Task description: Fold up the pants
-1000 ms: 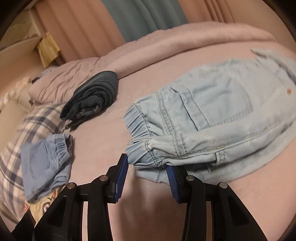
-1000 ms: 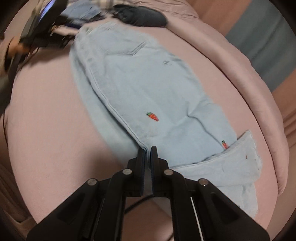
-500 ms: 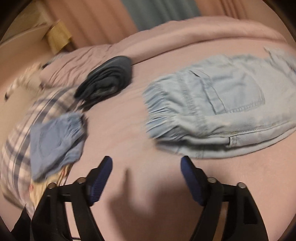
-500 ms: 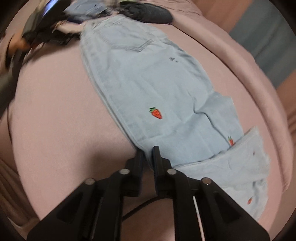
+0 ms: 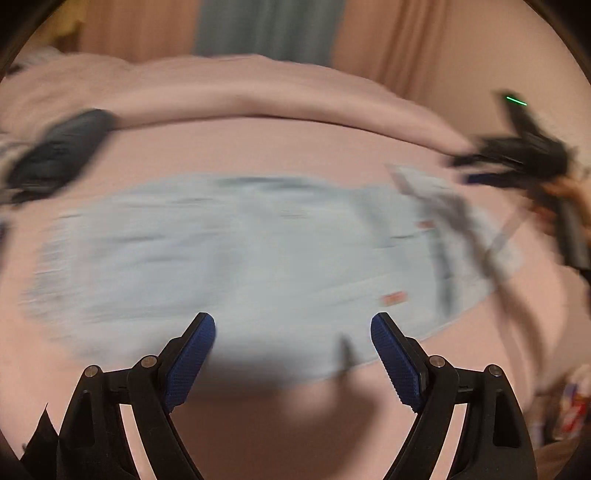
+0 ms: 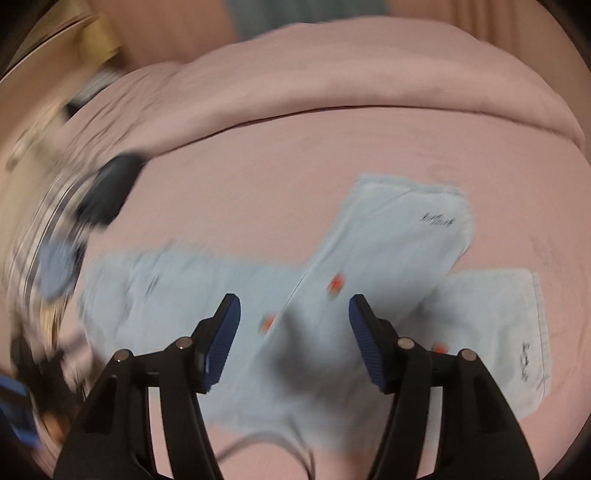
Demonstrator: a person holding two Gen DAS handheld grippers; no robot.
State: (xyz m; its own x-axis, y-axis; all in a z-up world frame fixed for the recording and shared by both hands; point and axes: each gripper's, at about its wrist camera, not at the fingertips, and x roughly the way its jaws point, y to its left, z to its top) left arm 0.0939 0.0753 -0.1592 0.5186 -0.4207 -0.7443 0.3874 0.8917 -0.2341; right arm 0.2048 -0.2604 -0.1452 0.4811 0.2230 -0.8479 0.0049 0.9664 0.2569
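The pale blue denim pants (image 6: pixel 373 280) lie flat on the pink bed (image 6: pixel 295 166), soft and thin, with small red fruit patches sewn on and dark script near the hems; one leg is thrown crosswise over the other so the two make a loose X. The left gripper (image 5: pixel 293 332) hangs over the near edge of the pants, its ribbed blue pads spread wide with nothing between them, the jaws having just been opening. The right gripper (image 6: pixel 294 314) is above the crossed legs, its jaws likewise just opening and let go of the cloth, which lies under them untouched. Left of the pants sits a dark folded garment (image 6: pixel 110 192), and beyond that a smaller blue one (image 6: pixel 57 269) on a plaid pillow (image 6: pixel 44 229). Behind the pants a pink duvet (image 6: pixel 351 74) is bunched in a long smooth roll. Past it hang peach curtains (image 5: pixel 406 44) with a grey-blue panel (image 5: pixel 266 29)
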